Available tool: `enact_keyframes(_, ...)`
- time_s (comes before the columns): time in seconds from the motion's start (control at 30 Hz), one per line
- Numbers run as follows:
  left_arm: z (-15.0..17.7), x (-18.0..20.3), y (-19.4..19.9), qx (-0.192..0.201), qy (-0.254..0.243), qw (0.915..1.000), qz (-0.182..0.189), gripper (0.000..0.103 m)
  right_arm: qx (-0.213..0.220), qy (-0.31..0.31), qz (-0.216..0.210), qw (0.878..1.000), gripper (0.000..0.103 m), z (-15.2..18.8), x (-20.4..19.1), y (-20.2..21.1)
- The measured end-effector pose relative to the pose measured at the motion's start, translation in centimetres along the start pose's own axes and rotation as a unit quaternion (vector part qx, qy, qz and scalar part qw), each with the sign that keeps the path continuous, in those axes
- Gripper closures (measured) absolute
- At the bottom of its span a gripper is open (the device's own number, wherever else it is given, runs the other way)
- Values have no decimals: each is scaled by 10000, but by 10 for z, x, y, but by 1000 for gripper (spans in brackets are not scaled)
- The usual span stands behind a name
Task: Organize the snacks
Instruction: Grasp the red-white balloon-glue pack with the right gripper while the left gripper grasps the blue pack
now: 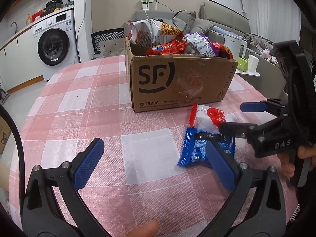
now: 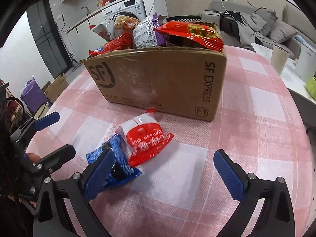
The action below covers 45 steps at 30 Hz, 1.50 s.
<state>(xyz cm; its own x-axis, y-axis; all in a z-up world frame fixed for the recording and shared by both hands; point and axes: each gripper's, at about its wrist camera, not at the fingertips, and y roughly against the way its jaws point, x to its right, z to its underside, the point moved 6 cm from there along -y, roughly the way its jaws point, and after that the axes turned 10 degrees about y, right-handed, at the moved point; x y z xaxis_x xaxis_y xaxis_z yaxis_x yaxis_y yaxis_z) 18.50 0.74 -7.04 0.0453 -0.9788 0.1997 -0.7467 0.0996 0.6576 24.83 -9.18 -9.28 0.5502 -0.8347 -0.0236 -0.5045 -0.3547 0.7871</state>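
— What do you get from the left wrist?
— My left hand-held gripper (image 1: 155, 163) is spread wide over the checked desk (image 1: 83, 102), holding nothing. A blue packet (image 1: 199, 148) lies by its right finger, a red-and-white packet (image 1: 207, 118) touching it, both just in front of the cardboard box (image 1: 177, 83) heaped with snacks.

— And the right wrist?
— My right hand-held gripper (image 2: 164, 174) is spread too — empty. The blue packet (image 2: 118, 158) lies by its left finger, the red-and-white one (image 2: 146, 138) beside it, near the box (image 2: 162, 81).
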Motion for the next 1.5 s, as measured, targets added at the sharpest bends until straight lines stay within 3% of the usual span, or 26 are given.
enact_keyframes(0.13, 1, 0, -1, -34, -2, 10000, 70, 1, -18, 85, 10, 10000, 2, -9, -3, -11)
enact_keyframes(0.27, 1, 3, -2, -22, -98, 9999, 83, 1, -158, 118, -90, 9998, 18, -11, -4, -23)
enact_keyframes(0.4, 2, 2, -4, -80, -75, 9999, 78, 1, -222, 182, -74, 9996, 21, -14, -5, -34)
enact_keyframes(0.5, 1, -1, -6, -112, -8, 9999, 15, 1, -203, 267, -58, 9994, 30, -16, -8, -36)
enact_keyframes(0.57, 1, -3, -7, -129, 11, 9999, 8, 1, -153, 342, -86, 9993, 44, -17, -12, -35)
enact_keyframes(0.73, 2, -3, -8, -123, 0, 9999, -37, 1, -23, 396, -25, 9992, 56, -12, -17, -29)
enact_keyframes(1.0, 3, 3, -7, -76, -200, 9998, -64, 1, 434, -56, 49, 9990, 57, 5, -2, 12)
enact_keyframes(1.1, 4, 9, -6, -53, -325, 9994, -106, 1, 418, -157, 106, 9989, 57, 14, 7, 23)
enact_keyframes(1.5, 14, 47, -20, -518, -604, 9958, 451, 1, 506, -380, 142, 9979, 57, 23, 35, 50)
